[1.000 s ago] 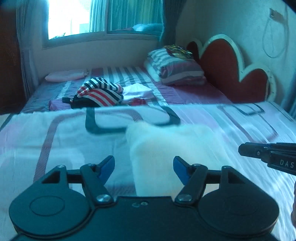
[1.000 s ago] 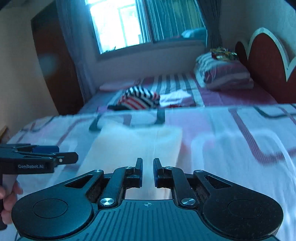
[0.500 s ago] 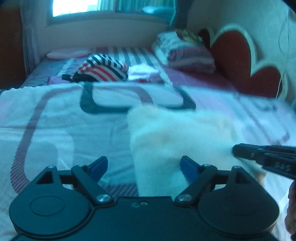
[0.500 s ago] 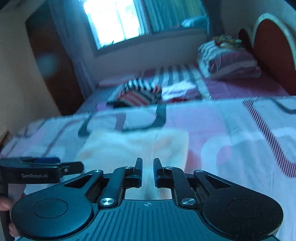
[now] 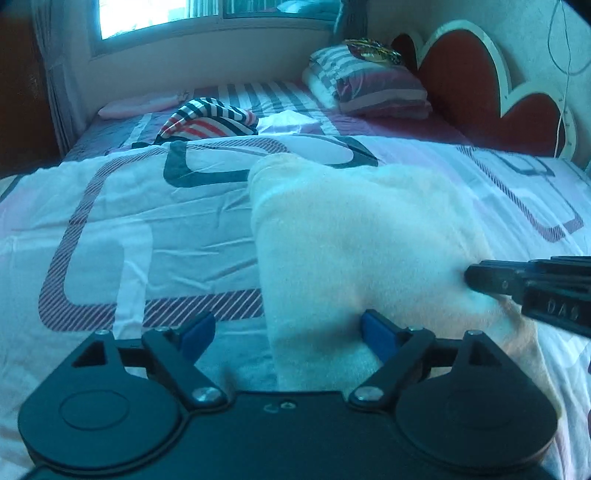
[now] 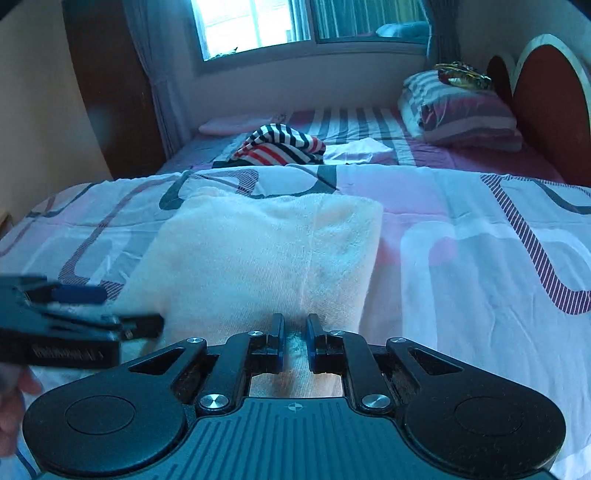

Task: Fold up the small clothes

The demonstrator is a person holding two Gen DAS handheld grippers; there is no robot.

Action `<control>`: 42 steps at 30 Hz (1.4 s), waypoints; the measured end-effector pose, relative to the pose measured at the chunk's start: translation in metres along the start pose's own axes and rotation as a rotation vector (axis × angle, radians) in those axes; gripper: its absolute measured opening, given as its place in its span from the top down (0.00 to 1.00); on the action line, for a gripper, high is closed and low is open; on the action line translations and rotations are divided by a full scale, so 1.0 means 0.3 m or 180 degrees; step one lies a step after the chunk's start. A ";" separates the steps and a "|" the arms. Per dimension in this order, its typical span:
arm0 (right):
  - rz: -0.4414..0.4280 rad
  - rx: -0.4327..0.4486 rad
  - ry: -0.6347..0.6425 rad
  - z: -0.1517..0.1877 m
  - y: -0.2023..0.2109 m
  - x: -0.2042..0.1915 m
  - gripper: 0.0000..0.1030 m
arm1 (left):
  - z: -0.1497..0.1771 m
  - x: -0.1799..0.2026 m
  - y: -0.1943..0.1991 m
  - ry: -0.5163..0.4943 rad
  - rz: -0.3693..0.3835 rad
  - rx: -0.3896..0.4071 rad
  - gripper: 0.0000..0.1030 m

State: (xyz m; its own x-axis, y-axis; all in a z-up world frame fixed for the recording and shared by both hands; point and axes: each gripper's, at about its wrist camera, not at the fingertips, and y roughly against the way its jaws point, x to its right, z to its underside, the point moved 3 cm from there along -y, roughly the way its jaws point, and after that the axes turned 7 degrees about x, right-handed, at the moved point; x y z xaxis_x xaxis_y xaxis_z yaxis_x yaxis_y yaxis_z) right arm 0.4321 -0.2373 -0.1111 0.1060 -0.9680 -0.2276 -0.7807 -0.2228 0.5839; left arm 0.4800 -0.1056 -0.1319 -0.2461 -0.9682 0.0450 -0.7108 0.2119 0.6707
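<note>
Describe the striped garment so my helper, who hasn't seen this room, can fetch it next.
On the bed, look past the patterned quilt toward the window. The striped garment lies crumpled beside a white cloth; only it has dark, white and red stripes.

Cream terry-cloth garment flat on white-and-pink patterned quilt, toward quilt's near edge. Beyond quilt's far edge: striped clothes heap, white folded cloth right of it. Striped pillows at bed's far right corner.
</note>
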 end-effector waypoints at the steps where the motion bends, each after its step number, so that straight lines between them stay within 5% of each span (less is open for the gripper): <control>1: -0.0016 0.0071 -0.0058 -0.010 0.019 -0.001 0.89 | -0.003 -0.003 0.008 0.0017 -0.0003 -0.0008 0.16; 6: -0.0058 0.0146 -0.0251 -0.020 0.086 0.026 0.87 | 0.001 -0.020 0.046 -0.0036 -0.0072 -0.0006 0.15; 8: -0.0054 0.0142 -0.0353 -0.018 0.099 0.054 0.62 | 0.006 -0.030 0.053 -0.0044 -0.0092 -0.0006 0.14; 10: -0.0019 0.0207 -0.0452 -0.014 0.119 0.087 0.54 | 0.007 -0.039 0.061 -0.0029 -0.0092 -0.0001 0.13; 15: -0.0107 0.0193 -0.0800 -0.011 0.140 0.170 0.54 | 0.002 -0.074 0.080 0.0014 0.0014 0.0048 0.10; 20: -0.0401 0.0133 -0.1350 -0.008 0.145 0.261 0.54 | -0.002 -0.190 0.077 0.0739 0.0597 0.0101 0.01; 25: -0.0808 -0.0028 -0.1886 0.005 0.115 0.313 0.44 | 0.004 -0.245 -0.005 0.1448 0.1294 -0.0211 0.13; 29: -0.0741 -0.0212 -0.1783 0.018 0.091 0.311 0.44 | 0.004 -0.227 -0.059 0.1358 0.1261 -0.0361 0.21; 36: -0.1038 -0.0357 -0.1903 0.036 0.052 0.310 0.44 | -0.017 -0.190 -0.104 0.1120 0.1252 -0.0425 0.21; 42: -0.1050 -0.0370 -0.1777 0.016 0.002 0.270 0.45 | -0.043 -0.151 -0.147 0.1283 0.1447 -0.0522 0.24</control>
State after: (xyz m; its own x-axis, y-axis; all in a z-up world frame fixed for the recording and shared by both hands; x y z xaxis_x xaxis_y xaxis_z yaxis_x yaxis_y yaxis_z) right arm 0.4374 -0.3154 -0.1331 -0.0315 -0.6480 -0.7610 -0.6870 -0.5389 0.4874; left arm 0.5309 -0.0729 -0.1539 -0.2096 -0.7670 0.6064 -0.4752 0.6220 0.6224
